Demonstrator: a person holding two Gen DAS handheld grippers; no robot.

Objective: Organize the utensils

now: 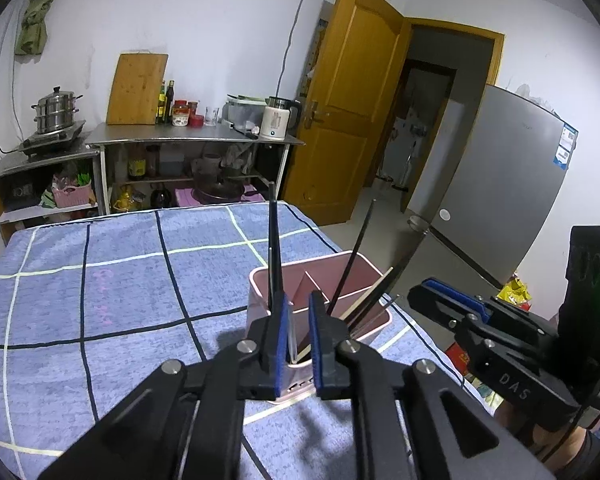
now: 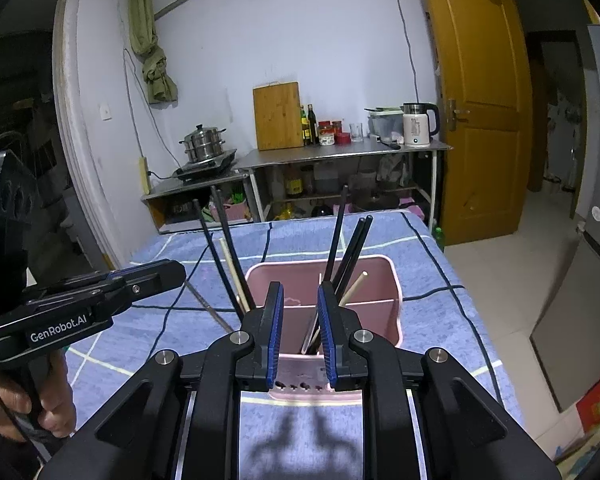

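Chopsticks point(image 2: 342, 248) stand in the pink holder point(image 2: 388, 280); my left gripper point(image 1: 299, 332) and right gripper point(image 2: 300, 320) are slightly parted, empty; little seems left.

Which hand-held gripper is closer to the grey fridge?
Right. The right hand-held gripper is on the side toward the fridge; the left hand-held gripper sits beyond it, farther away.

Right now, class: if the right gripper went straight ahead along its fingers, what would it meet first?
Most likely the pink utensil holder, whose near wall sits just beyond the right gripper. The black chopsticks standing inside come next. Depth is hard to judge through the fisheye.
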